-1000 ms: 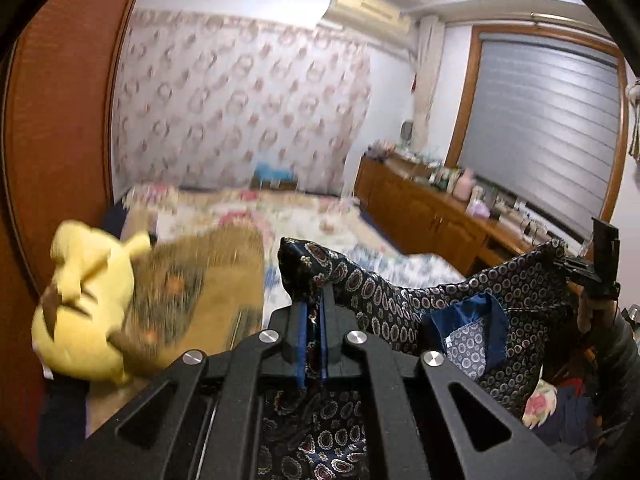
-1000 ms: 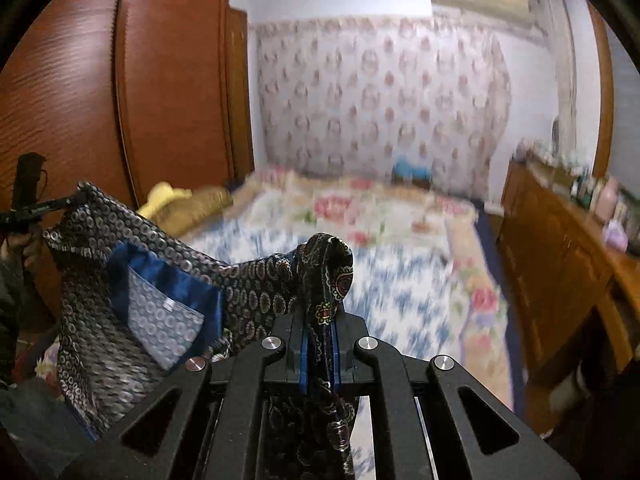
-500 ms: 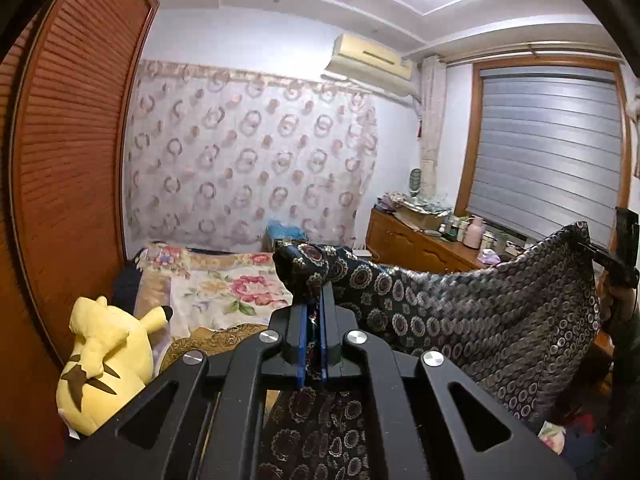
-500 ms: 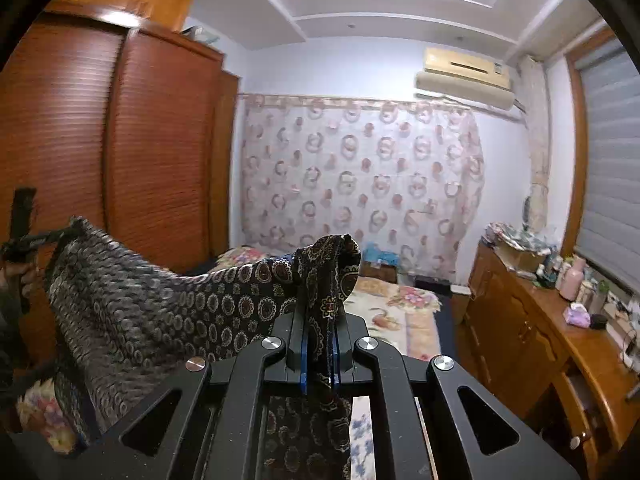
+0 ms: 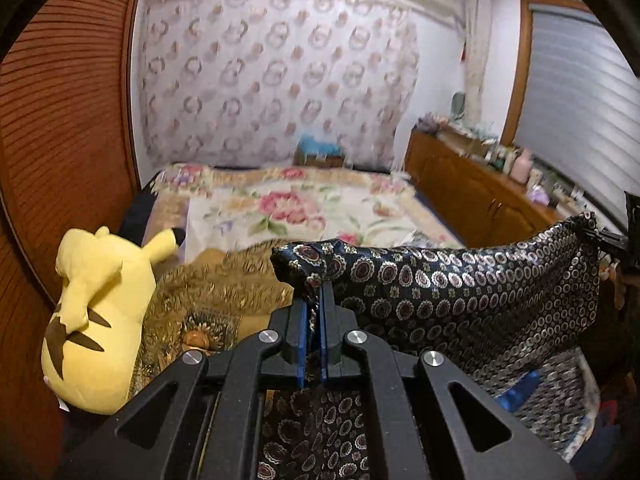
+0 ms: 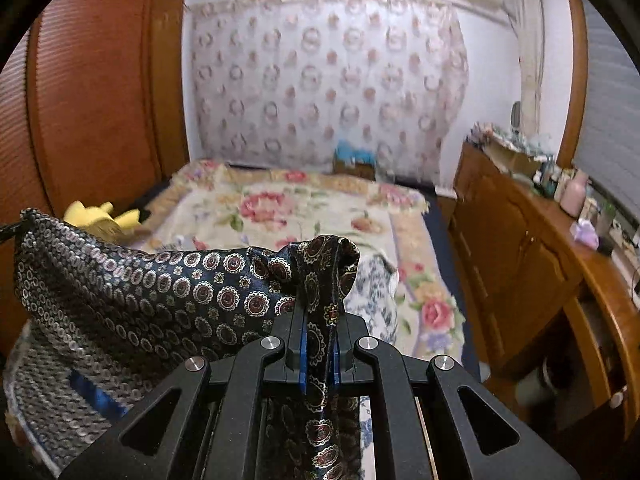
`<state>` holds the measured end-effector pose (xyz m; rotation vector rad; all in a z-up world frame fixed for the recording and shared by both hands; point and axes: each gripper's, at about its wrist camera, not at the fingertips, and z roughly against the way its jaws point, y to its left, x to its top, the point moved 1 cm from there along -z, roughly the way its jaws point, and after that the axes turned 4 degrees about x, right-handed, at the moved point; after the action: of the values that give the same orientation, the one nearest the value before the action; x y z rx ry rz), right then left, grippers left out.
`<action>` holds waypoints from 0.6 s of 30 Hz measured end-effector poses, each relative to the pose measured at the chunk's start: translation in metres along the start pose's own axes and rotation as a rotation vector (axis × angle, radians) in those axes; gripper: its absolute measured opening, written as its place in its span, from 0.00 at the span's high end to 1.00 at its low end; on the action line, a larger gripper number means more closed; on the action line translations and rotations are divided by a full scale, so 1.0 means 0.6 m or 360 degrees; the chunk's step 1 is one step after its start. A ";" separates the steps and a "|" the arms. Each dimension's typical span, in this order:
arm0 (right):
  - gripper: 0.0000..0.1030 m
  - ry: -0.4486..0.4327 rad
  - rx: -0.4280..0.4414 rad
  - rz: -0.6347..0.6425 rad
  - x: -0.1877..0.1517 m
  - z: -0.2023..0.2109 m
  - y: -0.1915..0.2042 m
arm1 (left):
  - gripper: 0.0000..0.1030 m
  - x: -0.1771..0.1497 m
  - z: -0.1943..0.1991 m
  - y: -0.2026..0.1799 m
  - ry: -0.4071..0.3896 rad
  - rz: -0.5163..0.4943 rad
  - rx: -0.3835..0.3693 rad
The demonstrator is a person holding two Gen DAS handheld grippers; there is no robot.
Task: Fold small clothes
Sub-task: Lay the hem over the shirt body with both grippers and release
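left claw (image 5: 313, 304) pinching patterned garment (image 5: 460, 300), yellow plush (image 5: 96, 320) beside

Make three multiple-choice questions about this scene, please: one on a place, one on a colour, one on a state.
1. Where is the plush toy?
A. on the wooden cabinet
B. at the left side of the bed, near the wardrobe
C. on the floor

2. What colour is the plush toy?
A. yellow
B. green
C. white

3. How is the patterned garment held?
A. lying loose on the bed
B. by one hand-held gripper only
C. clamped in both, stretched between them

Answers:
1 B, it lies beside the brown wardrobe.
2 A, its body is yellow.
3 C, the left hand-held gripper and the right hand-held gripper each pinch a corner.
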<state>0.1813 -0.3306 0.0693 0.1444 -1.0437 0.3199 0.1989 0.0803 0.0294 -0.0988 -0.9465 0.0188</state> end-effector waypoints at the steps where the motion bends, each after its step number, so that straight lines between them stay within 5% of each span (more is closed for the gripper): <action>1: 0.92 0.0024 0.0001 -0.0015 -0.005 -0.017 0.001 | 0.95 -0.004 -0.007 -0.002 0.0015 -0.0011 0.0006; 6: 0.92 0.0089 0.0007 -0.0084 0.026 -0.076 0.010 | 0.95 -0.011 -0.022 -0.005 0.0042 -0.0034 0.0042; 8: 0.92 0.0102 0.0009 -0.0105 0.046 -0.081 0.008 | 0.87 -0.012 -0.022 -0.006 0.0055 -0.0030 0.0058; 10: 0.85 0.0115 -0.0009 -0.0107 0.063 -0.066 -0.007 | 0.81 -0.013 -0.017 -0.005 0.0050 -0.0038 0.0085; 13: 0.72 0.0152 -0.0017 -0.0094 0.076 -0.064 -0.013 | 0.59 -0.021 -0.006 -0.003 0.0047 -0.0012 0.0038; 15: 0.60 0.0167 -0.0018 -0.0074 0.073 -0.060 -0.011 | 0.56 -0.033 0.004 -0.002 0.0049 -0.0002 0.0002; 18: 0.55 0.0173 -0.0005 -0.0046 0.057 -0.049 -0.007 | 0.44 -0.056 0.013 -0.007 0.0070 -0.0022 -0.0021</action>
<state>0.2228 -0.3199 0.0845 0.1376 -0.9340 0.2968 0.1732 0.0747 0.0072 -0.1045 -0.9034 -0.0025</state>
